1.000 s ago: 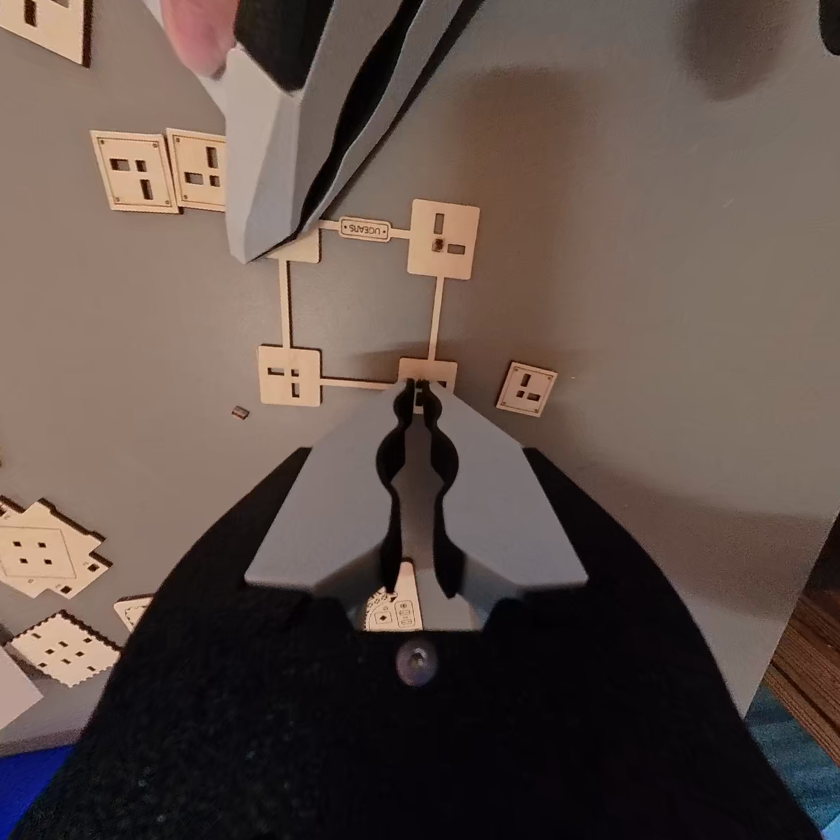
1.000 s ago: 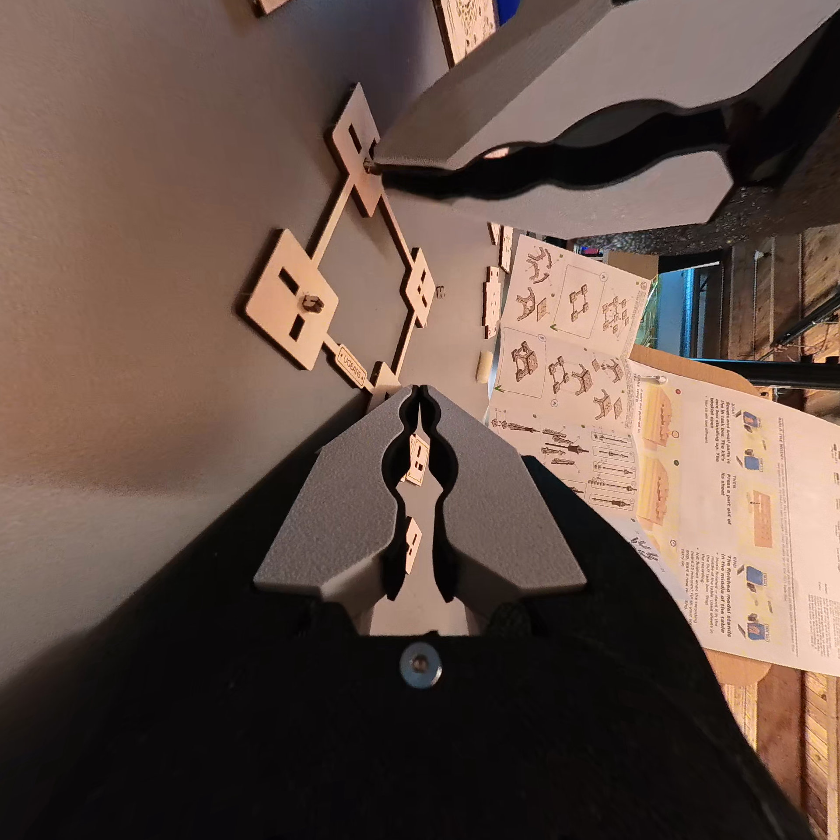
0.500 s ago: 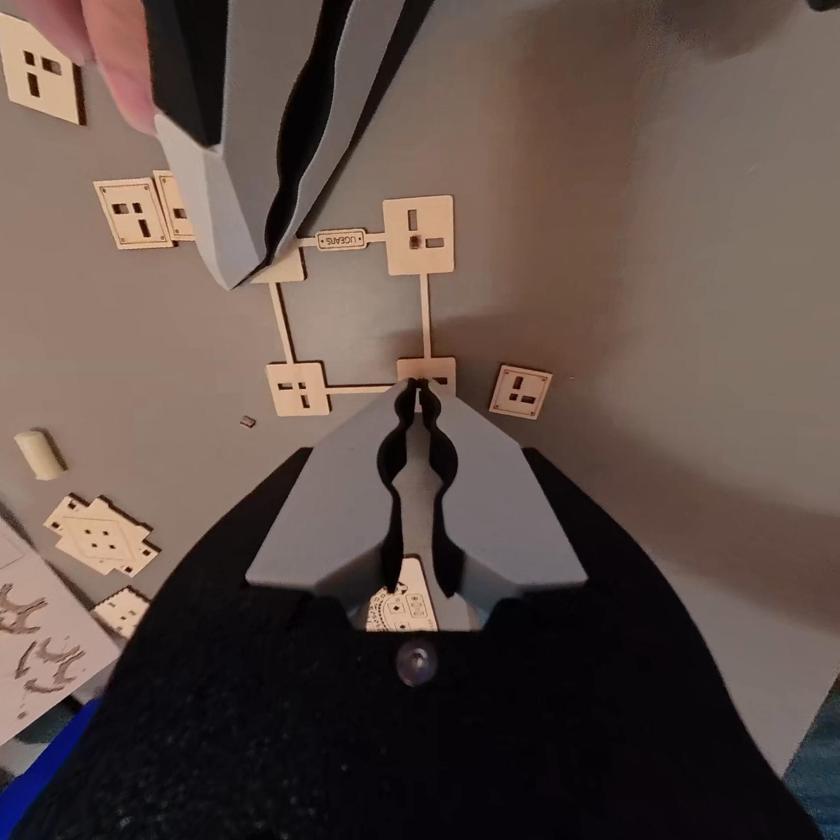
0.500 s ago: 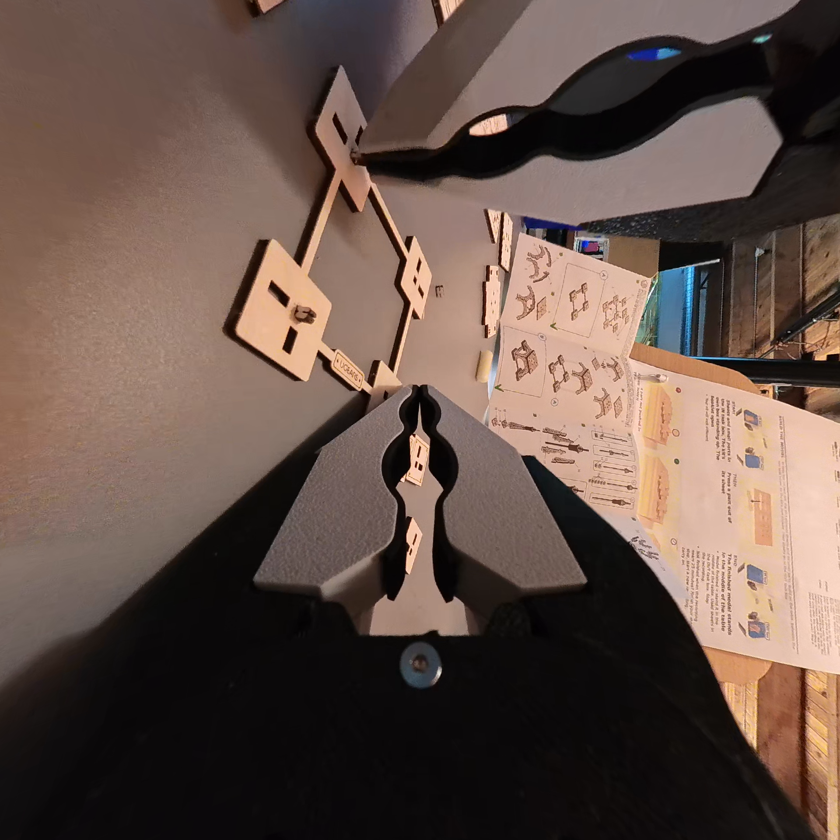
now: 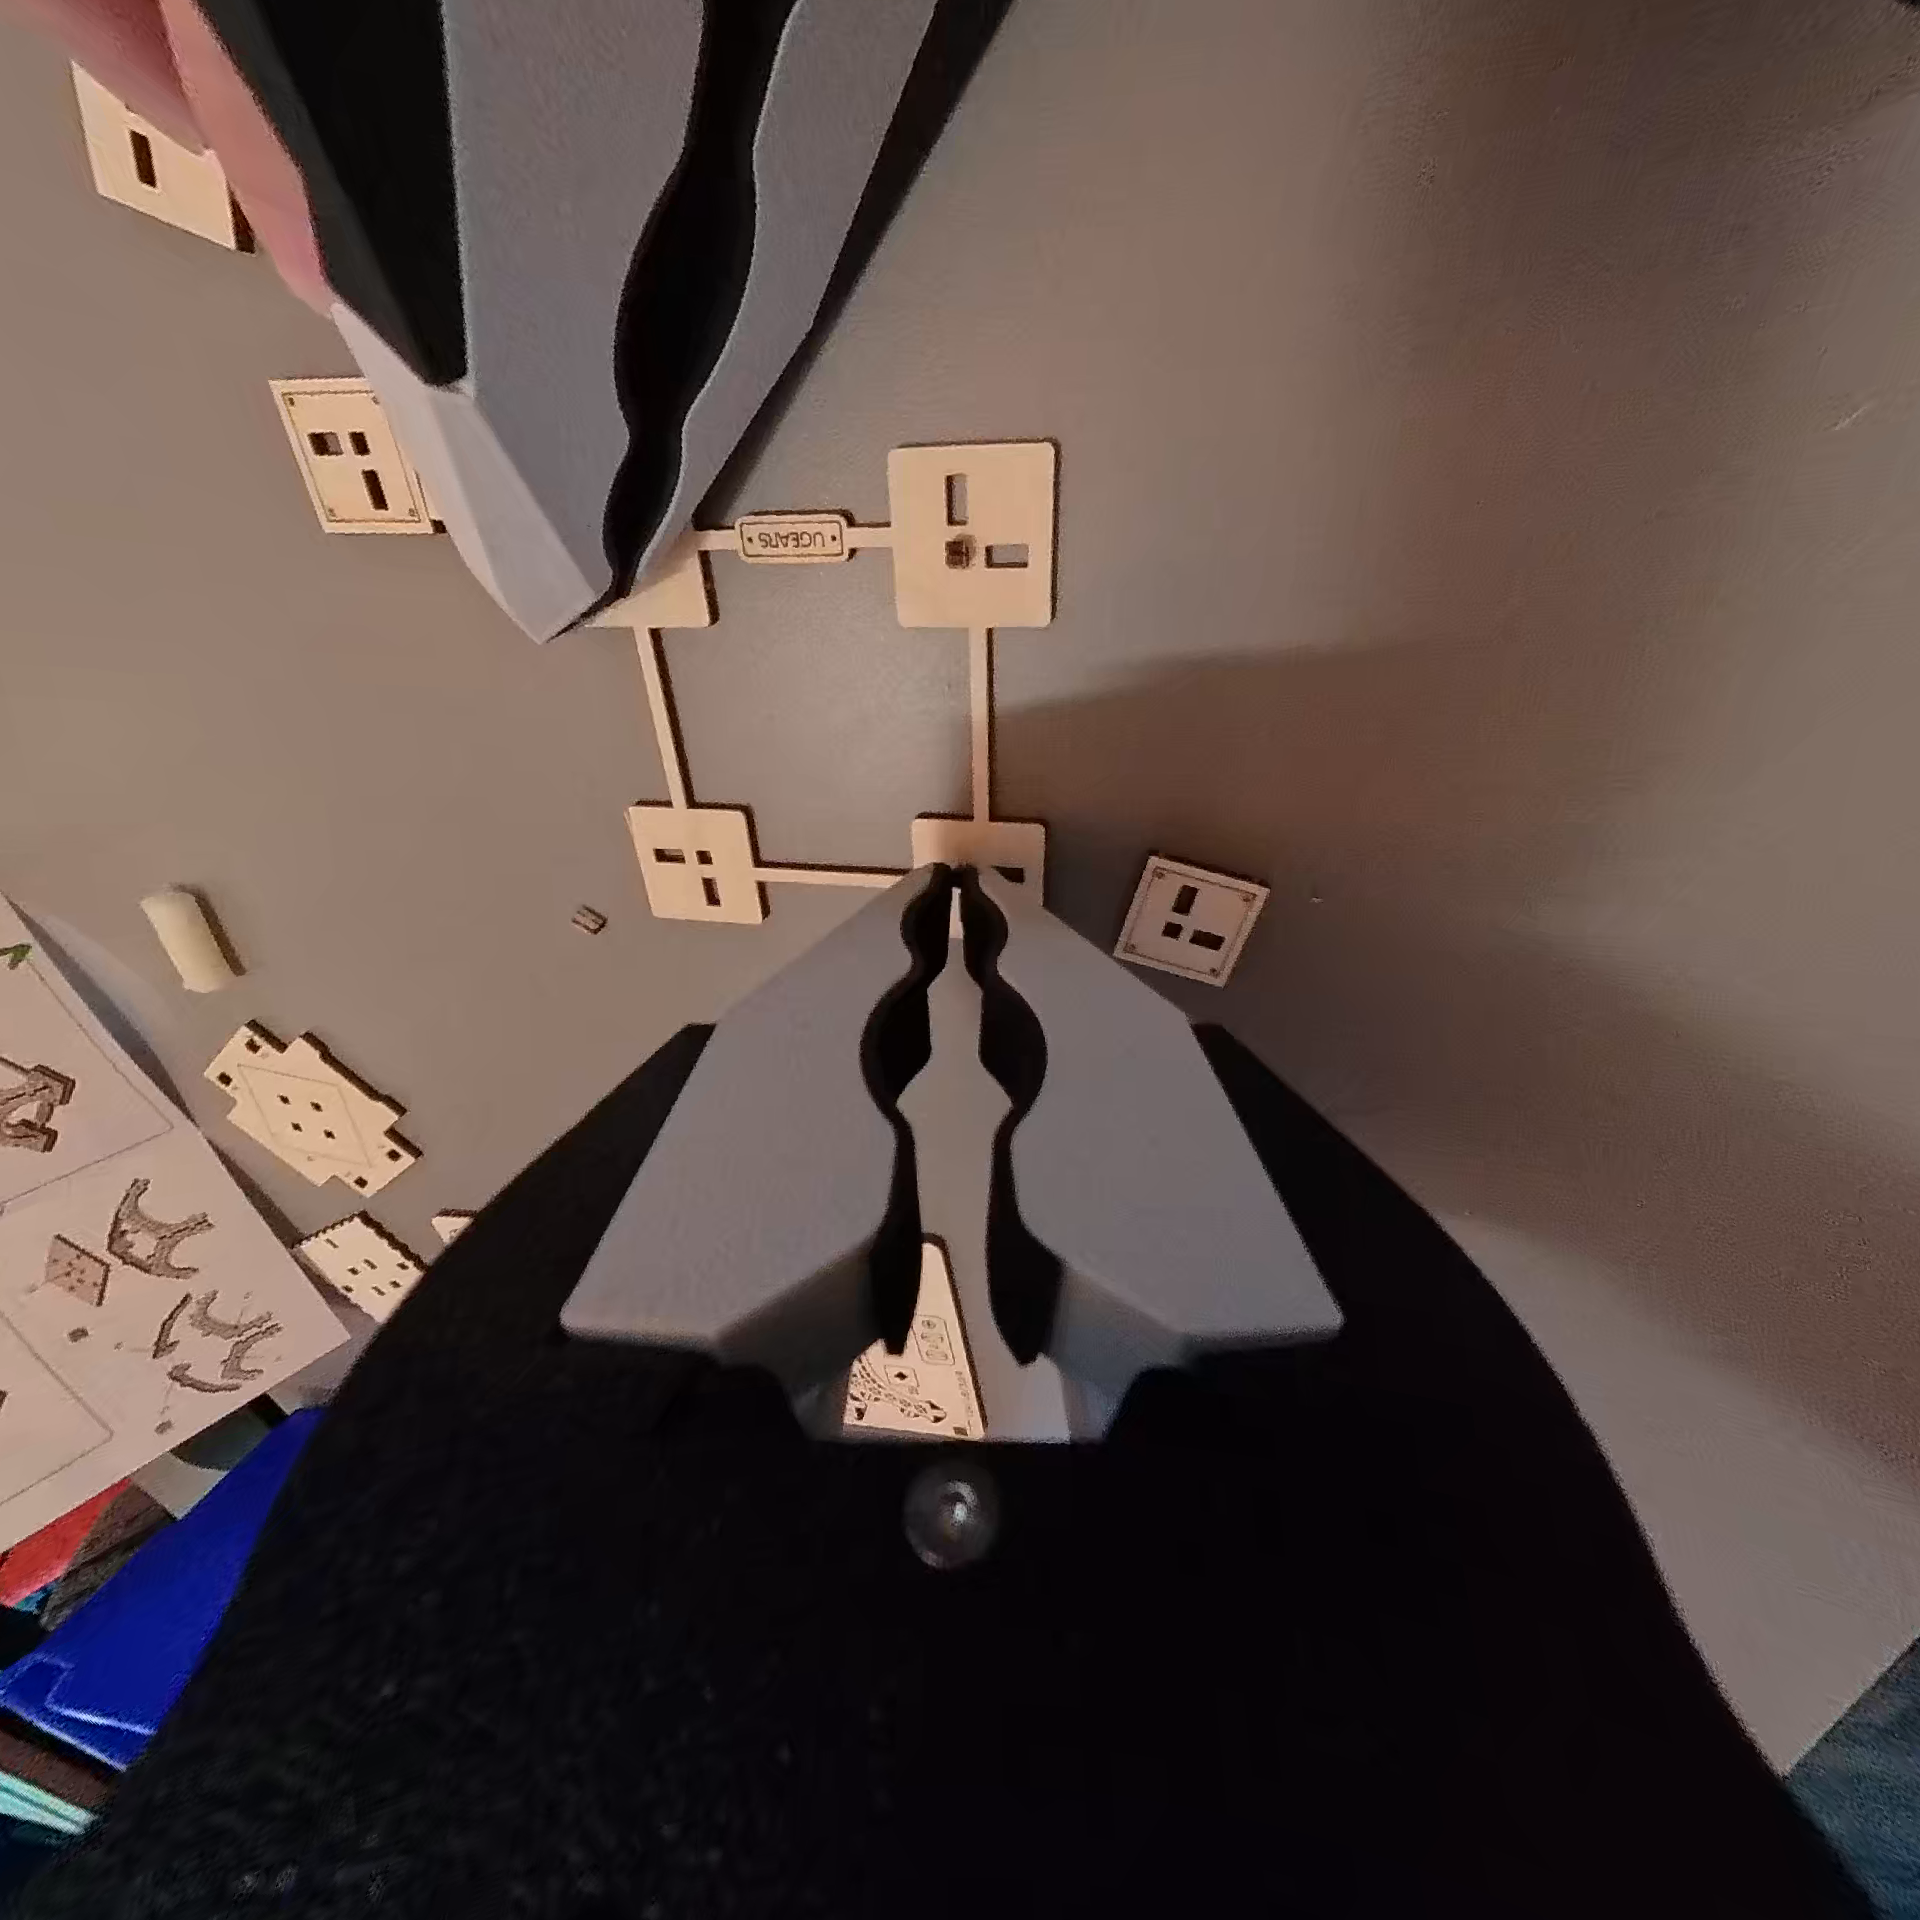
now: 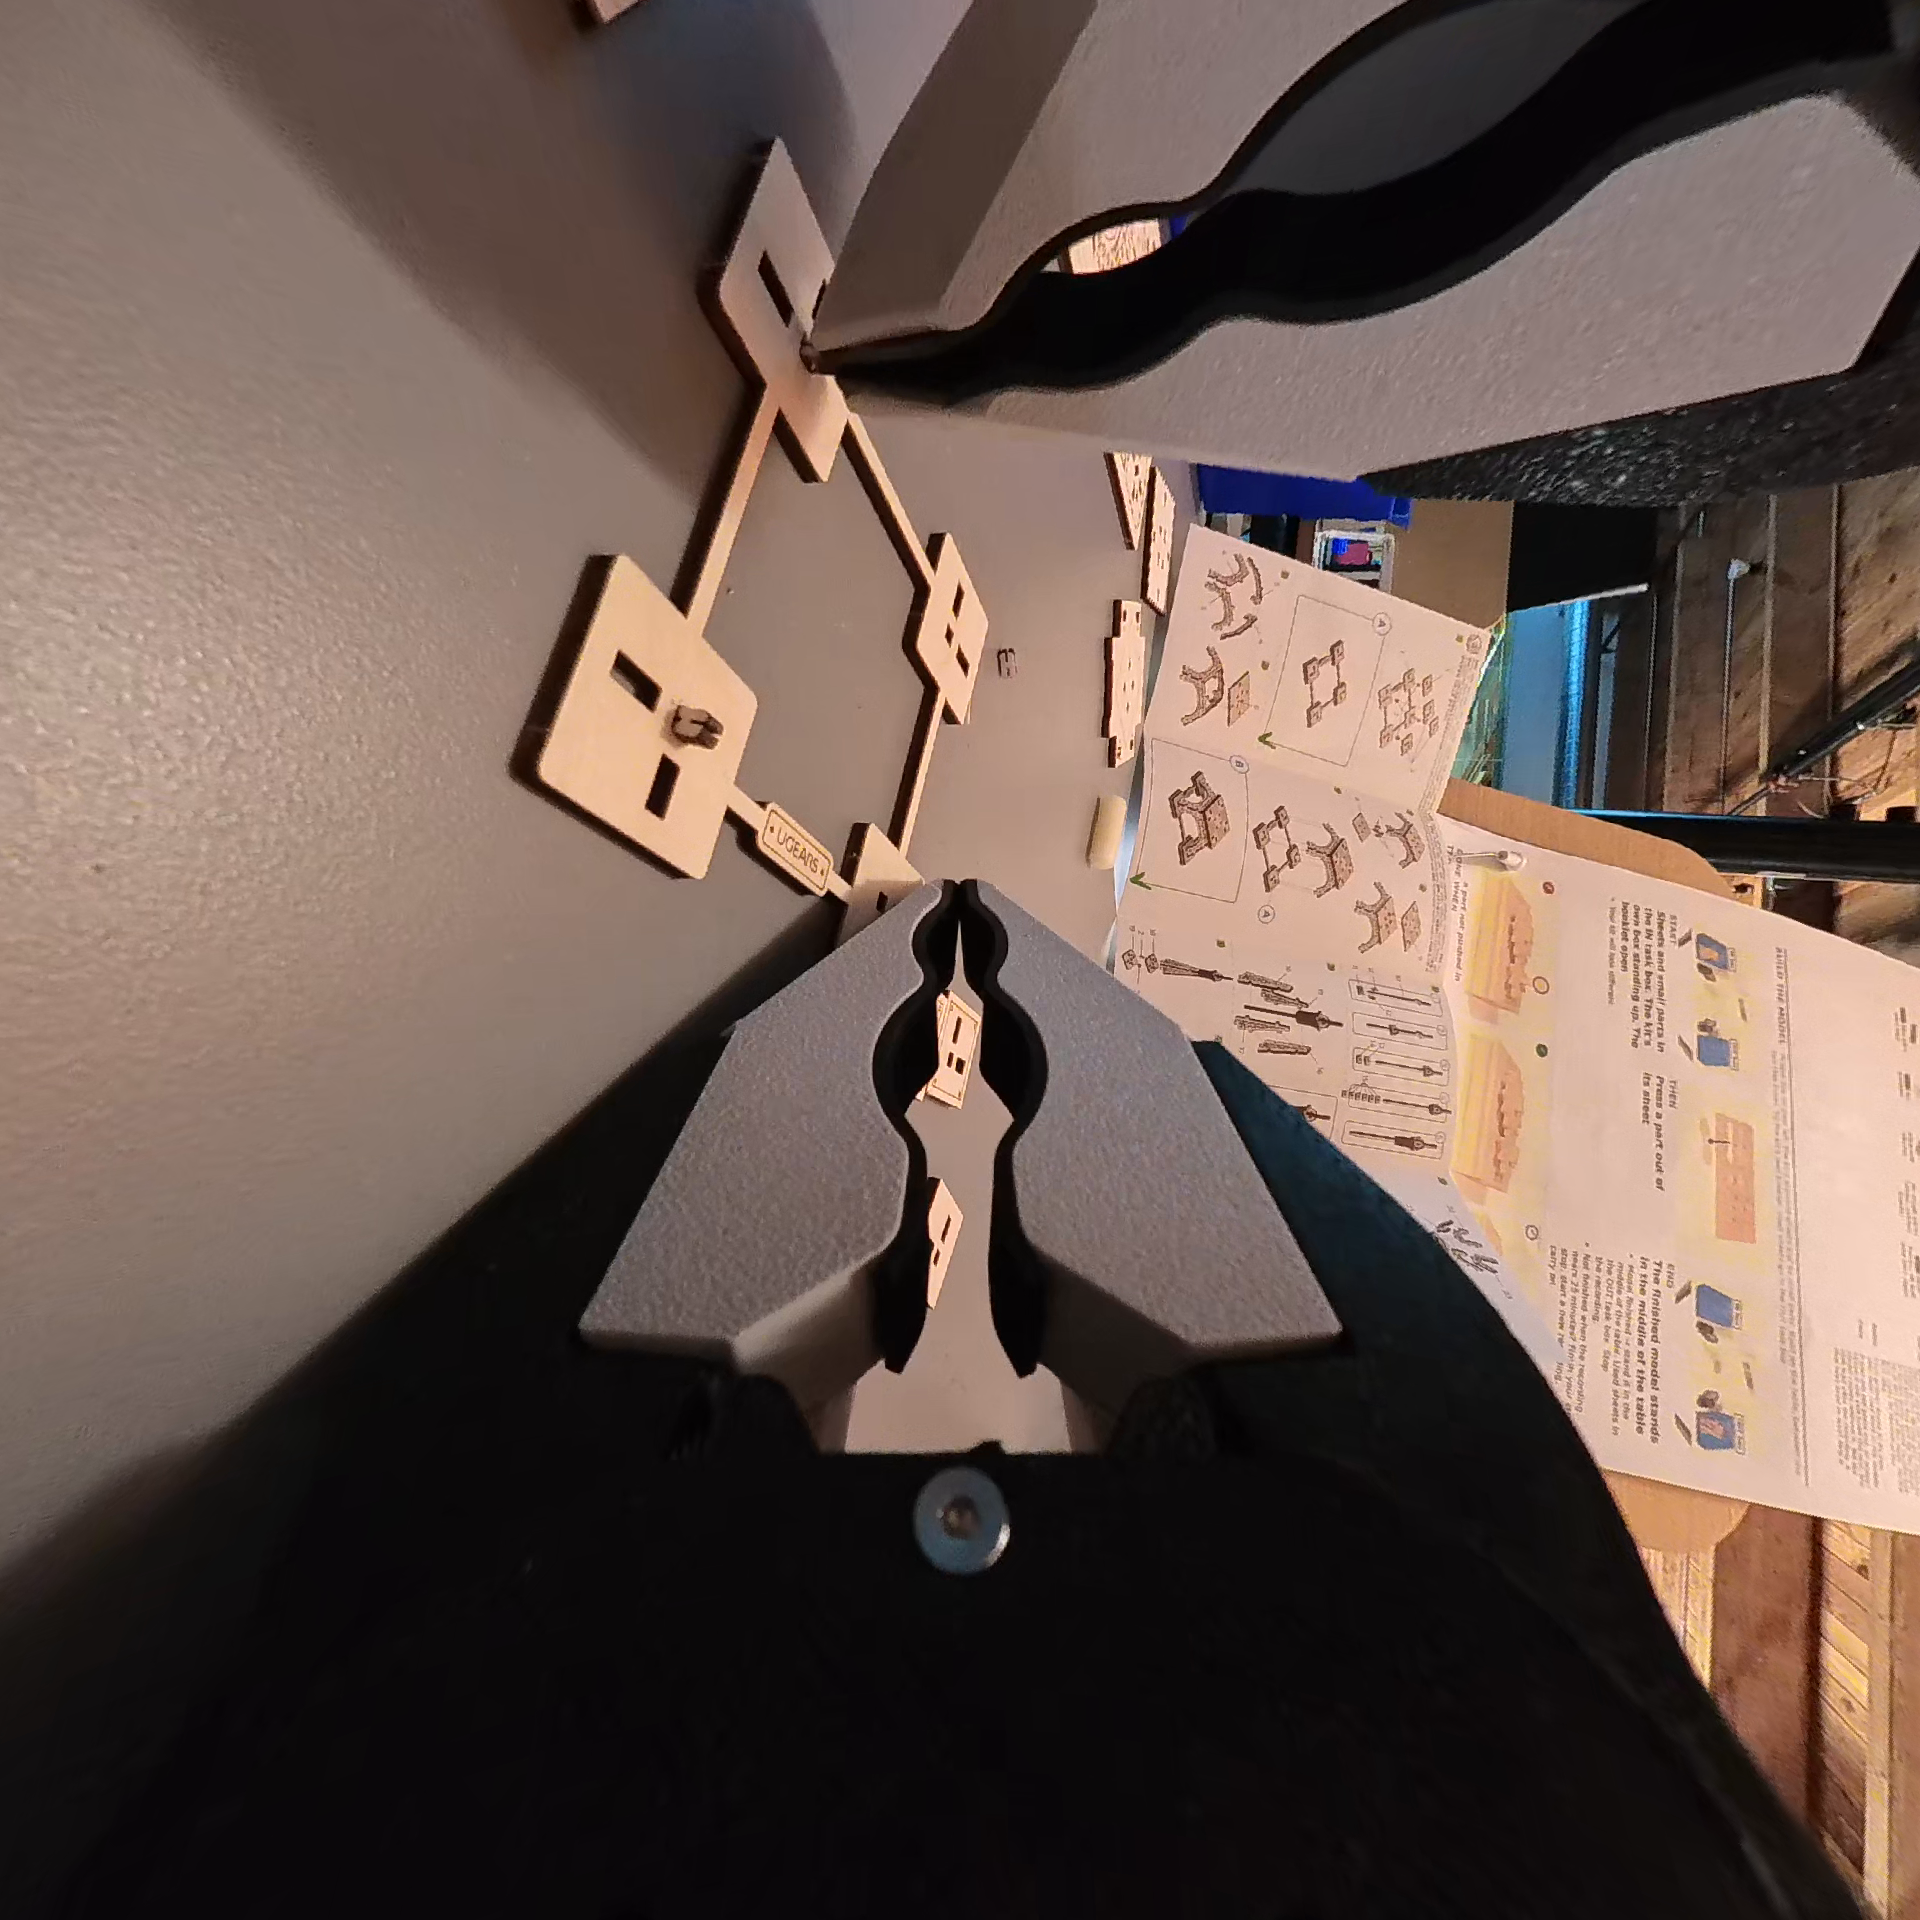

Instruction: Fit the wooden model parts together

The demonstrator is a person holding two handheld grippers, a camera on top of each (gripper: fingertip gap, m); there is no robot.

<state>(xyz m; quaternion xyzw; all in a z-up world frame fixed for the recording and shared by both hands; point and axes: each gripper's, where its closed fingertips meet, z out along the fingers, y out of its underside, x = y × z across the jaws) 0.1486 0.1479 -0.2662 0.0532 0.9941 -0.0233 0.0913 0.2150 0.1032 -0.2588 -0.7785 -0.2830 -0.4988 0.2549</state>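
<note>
A wooden frame of four slotted corner squares joined by thin bars lies flat on the grey table; it also shows in the right wrist view. One corner square has a small peg standing in it. My left gripper is shut, with its tips on the frame's near right corner, and it pinches a small wooden peg there. My right gripper is shut, with its tips pressed on the diagonally opposite corner. What lies under its tips is hidden.
Loose slotted square plates and notched plates lie around the frame. A stray peg and a cream cylinder lie to the left. Instruction sheets cover that side. The table edge is at the lower right. Left tips to right tips: about 8 centimeters.
Both grippers stay shut at their frame corners. The left wrist view has swung, bringing the instruction sheet and cream cylinder into sight. Each gripper looms larger in the other's view.
</note>
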